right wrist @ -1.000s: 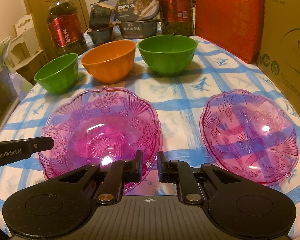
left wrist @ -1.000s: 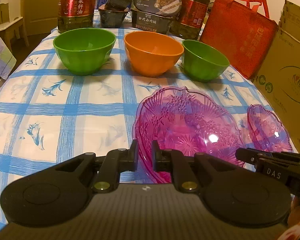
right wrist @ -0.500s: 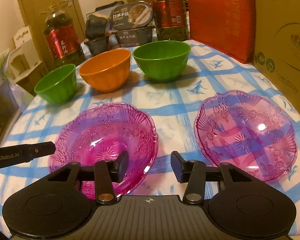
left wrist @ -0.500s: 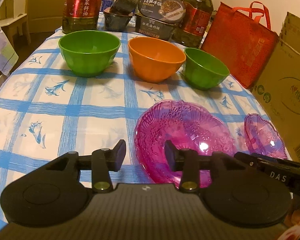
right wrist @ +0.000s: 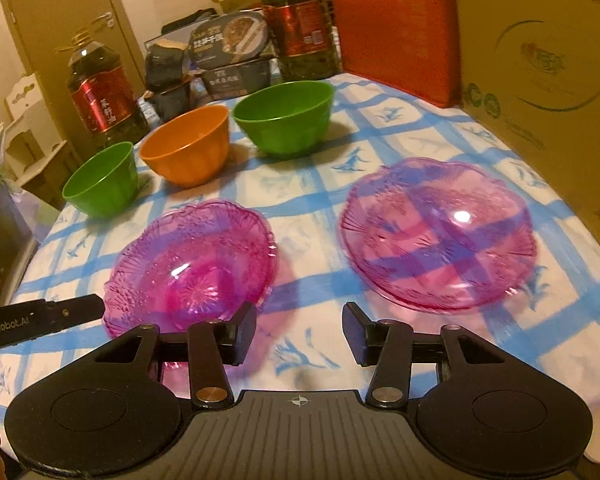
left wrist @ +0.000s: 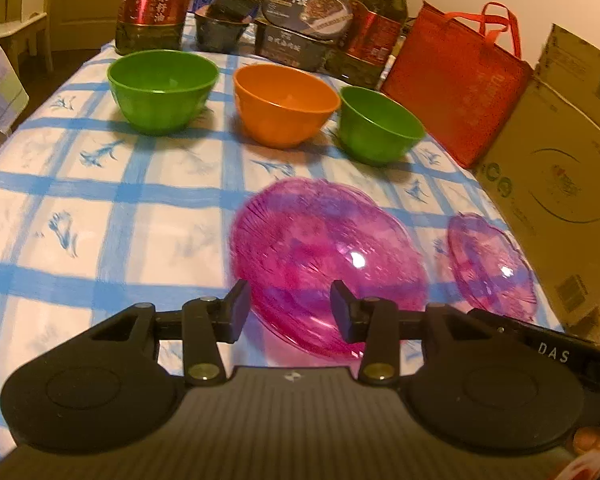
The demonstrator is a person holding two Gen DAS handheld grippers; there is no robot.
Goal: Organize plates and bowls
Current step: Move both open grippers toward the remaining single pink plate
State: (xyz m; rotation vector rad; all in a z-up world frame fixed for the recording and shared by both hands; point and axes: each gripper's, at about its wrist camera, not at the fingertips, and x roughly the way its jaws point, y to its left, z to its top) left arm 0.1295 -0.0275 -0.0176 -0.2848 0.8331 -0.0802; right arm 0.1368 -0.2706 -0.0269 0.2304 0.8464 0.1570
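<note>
Two pink glass plates lie on the blue-checked tablecloth. The left pink plate (left wrist: 324, 256) (right wrist: 195, 256) sits just ahead of my left gripper (left wrist: 291, 312), which is open and empty at its near rim. The right pink plate (right wrist: 436, 232) (left wrist: 492, 264) lies ahead and right of my right gripper (right wrist: 299, 332), also open and empty. Behind stand a large green bowl (left wrist: 163, 90) (right wrist: 99, 180), an orange bowl (left wrist: 285, 104) (right wrist: 185, 144) and another green bowl (left wrist: 380, 128) (right wrist: 284, 116), in a row.
Oil bottles (left wrist: 151, 4) (right wrist: 297, 24) and stacked food boxes (left wrist: 300, 20) line the table's far edge. A red bag (left wrist: 452, 80) and a cardboard box (left wrist: 560, 168) stand along the right edge. The table drops off at the left.
Both grippers have opened from nearly shut to wide open. Both have pulled back and up a little from the plates. The plates and bowls have not moved.
</note>
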